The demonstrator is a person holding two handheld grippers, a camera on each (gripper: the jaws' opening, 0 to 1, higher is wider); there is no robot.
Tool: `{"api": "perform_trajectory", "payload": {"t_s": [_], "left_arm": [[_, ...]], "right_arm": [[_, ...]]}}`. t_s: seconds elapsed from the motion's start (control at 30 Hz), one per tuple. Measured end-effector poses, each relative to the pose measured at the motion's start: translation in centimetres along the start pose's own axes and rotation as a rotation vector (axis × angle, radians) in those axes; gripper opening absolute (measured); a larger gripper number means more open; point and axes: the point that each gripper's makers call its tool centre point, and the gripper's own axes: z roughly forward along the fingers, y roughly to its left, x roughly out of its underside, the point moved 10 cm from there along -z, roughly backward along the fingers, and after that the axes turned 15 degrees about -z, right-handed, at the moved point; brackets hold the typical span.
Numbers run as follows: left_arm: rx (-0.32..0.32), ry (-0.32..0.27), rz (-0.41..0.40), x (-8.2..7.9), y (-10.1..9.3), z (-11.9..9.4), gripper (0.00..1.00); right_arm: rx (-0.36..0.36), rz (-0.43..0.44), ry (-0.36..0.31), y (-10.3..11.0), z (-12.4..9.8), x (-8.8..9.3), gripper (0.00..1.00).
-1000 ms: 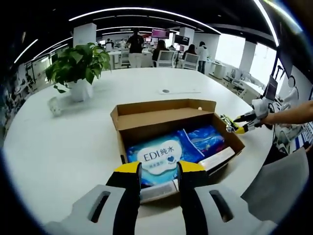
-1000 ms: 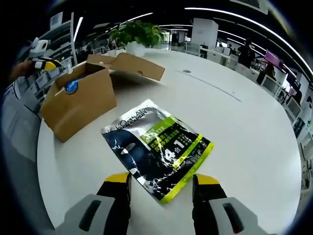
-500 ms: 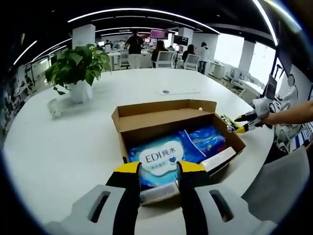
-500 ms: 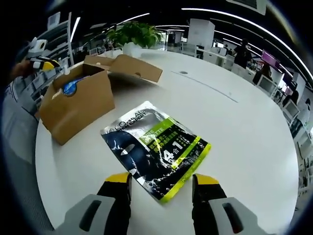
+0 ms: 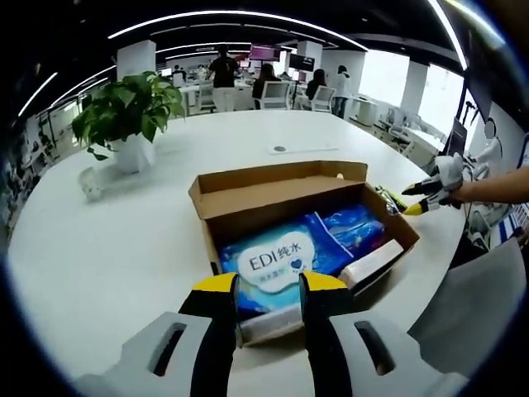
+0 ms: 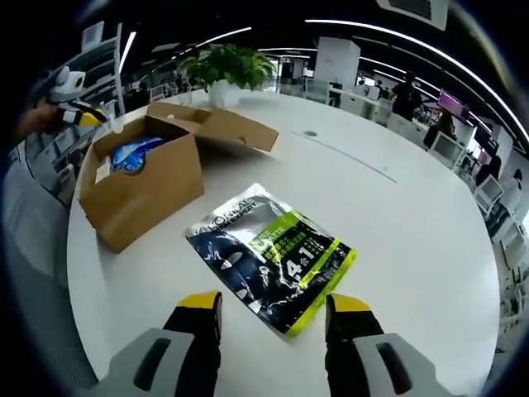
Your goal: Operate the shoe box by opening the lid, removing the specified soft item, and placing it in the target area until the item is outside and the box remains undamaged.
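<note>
The pouch (image 6: pixel 270 257) lies flat on the table (image 6: pixel 413 231) just ahead of the right gripper (image 6: pixel 273 308), long axis running diagonally, jaws open and empty.

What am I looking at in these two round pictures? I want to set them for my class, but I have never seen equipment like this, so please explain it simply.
A person holds a two-jaw gripper in each hand, and a fisheye camera rides on each one, so both pictures look forward along yellow-tipped jaws.

In the left gripper view, the left gripper is open, at the near edge of an open cardboard shoe box on a white round table. Inside lie a blue wipes pack and other blue packets. The right gripper shows beyond the box.

In the right gripper view, the right gripper is open and holds nothing. Just ahead of it a dark and green pouch lies flat on the table, outside the box. A potted plant stands further back.
</note>
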Motion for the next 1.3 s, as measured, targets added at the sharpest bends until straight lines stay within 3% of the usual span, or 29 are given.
{"api": "perform_trajectory", "payload": {"t_s": [0.47, 0.8, 1.13, 1.3], "left_arm": [[-0.051, -0.002, 0.002, 0.6, 1.4, -0.4, 0.29], [-0.090, 0.014, -0.011, 1.8, 2.7, -0.2, 0.25], [-0.129, 0.018, -0.054, 2.8, 3.6, 0.1, 0.19], [-0.138, 0.008, -0.085, 3.1, 3.8, 0.4, 0.12]], "right_arm": [[0.003, 0.009, -0.098, 2.1, -1.9, -4.4, 0.48], [-0.018, -0.033, -0.158, 3.4, -2.6, -7.6, 0.46], [-0.059, -0.096, -0.206, 5.1, -2.0, -10.7, 0.45], [-0.087, -0.118, -0.229, 6.3, -1.3, -12.3, 0.45]]}}
